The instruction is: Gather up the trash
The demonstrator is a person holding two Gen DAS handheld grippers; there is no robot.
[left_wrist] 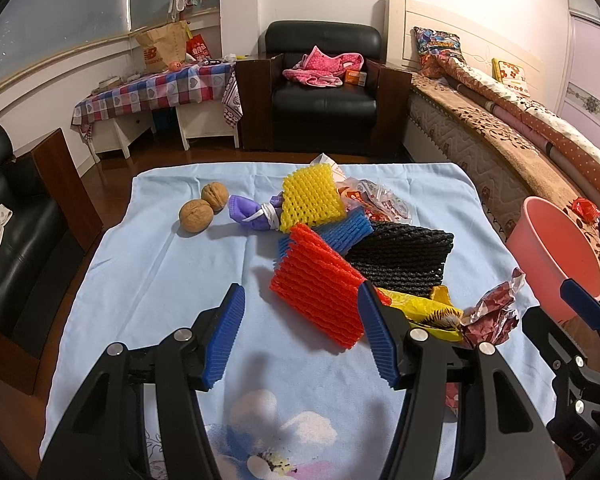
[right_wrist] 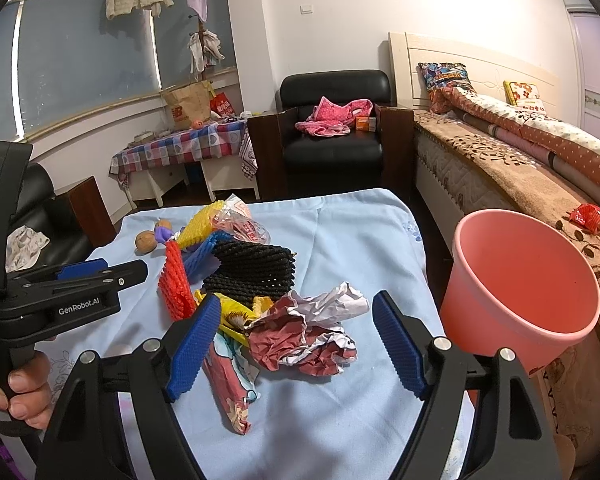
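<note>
Light blue cloth-covered table (left_wrist: 148, 280) carries a trash pile toward its right half. L gripper (left_wrist: 302, 312), blue ribbed pads on black fingers, is spread wide & holds nothing; it hangs over the near-middle of the cloth, its right pad just in front of the near corner of the red foam fruit net (left_wrist: 320, 288). R gripper (right_wrist: 296, 320) is also spread wide, empty, straddling the crumpled dark-red & white paper wrapper (right_wrist: 312, 340) near the table's right edge; can't tell if the pads touch it.

Behind the red net: blue foam net (left_wrist: 352, 228), black foam net (left_wrist: 404, 260), yellow foam net (left_wrist: 310, 200) at the far side, clear plastic bag w/ red print (left_wrist: 380, 200) beside it. Yellow plastic wrapper (left_wrist: 424, 308) lies under the black net's near edge. Purple knotted glove (left_wrist: 252, 214) sits left of the yellow net, w/ 2 walnuts (left_wrist: 206, 208) further left, touching each other. A flat red printed snack packet (right_wrist: 230, 384) lies near the front edge.

Pink plastic bucket (right_wrist: 516, 300) stands off the table's right edge, upright, looks empty.

A hand (right_wrist: 16, 392) grips the L gripper's handle.
</note>
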